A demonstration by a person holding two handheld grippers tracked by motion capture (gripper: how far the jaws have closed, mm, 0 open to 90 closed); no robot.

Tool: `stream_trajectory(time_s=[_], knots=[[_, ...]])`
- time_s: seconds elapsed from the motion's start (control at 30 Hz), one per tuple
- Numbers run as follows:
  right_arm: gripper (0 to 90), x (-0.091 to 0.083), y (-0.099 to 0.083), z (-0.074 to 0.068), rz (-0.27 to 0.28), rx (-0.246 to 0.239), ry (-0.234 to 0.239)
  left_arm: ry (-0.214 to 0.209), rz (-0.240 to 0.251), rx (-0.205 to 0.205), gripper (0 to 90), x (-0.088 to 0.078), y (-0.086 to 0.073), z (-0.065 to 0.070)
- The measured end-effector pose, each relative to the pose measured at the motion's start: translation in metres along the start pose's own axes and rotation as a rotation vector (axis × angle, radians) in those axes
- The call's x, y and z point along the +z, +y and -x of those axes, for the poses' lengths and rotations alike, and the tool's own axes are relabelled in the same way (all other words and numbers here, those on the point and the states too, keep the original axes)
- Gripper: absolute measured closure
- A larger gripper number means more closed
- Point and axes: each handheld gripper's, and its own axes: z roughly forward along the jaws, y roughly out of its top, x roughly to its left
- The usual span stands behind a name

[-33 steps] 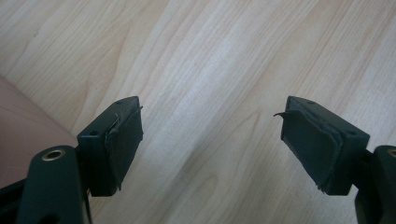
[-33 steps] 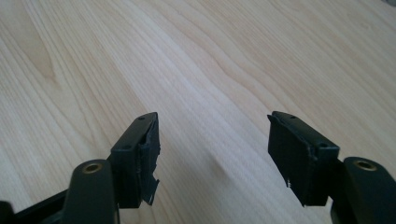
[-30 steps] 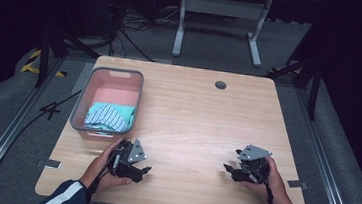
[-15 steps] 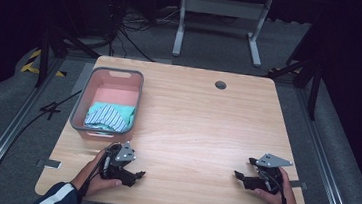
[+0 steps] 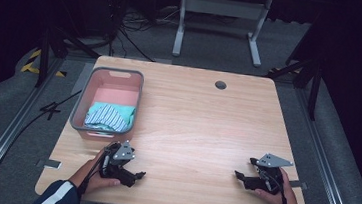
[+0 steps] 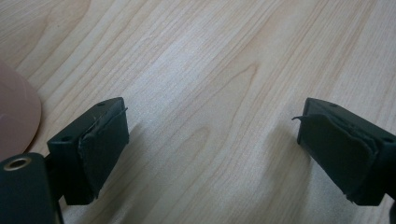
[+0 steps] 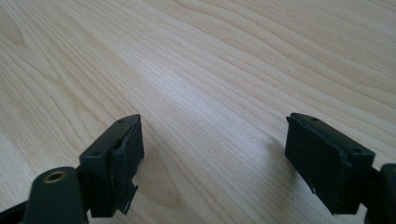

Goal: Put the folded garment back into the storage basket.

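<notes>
The left gripper (image 5: 134,174) rests low over the desk (image 5: 197,123) near its front left corner, held in a person's left hand (image 5: 92,178). Its jaws stand wide apart with nothing between them; in the left gripper view (image 6: 212,140) the two black pads frame bare pale wood, and a curved edge of pink (image 6: 16,116) shows at the far left. A grey three-cornered plate sits on top of this gripper, and a dark sleeve with a white stripe (image 5: 57,195) comes in from the bottom edge.

The right gripper (image 5: 241,177) sits near the desk's front right corner, held in the person's right hand (image 5: 275,194), its jaws pointing toward the left side of the desk. They too are spread wide and hold nothing; the right gripper view (image 7: 212,154) shows bare wood grain between the pads.

Along the left edge of the desk, just behind the left gripper, stands a pink basket with a grey rim (image 5: 79,103). A folded striped cloth in teal and white (image 5: 110,116) lies in its front half. Near the back edge, right of centre, is a small dark round cable hole (image 5: 221,85). Beyond the desk, on the grey floor, stand a pale metal frame (image 5: 219,23) and loose black cables (image 5: 126,26)
</notes>
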Motion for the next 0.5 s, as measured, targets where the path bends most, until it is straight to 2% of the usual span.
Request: stream_trajectory(time_s=[0.23,0.5], knots=[[19.8,0.0005,0.0004,0.001,0.0,-0.002,0.001,0.005,-0.003,-0.01,8.3,0.0017,0.0017,0.0009],[19.8,0.0005,0.0004,0.001,0.0,-0.002,0.001,0.0,-0.009,-0.001,6.2,0.0039,0.004,-0.0004]])
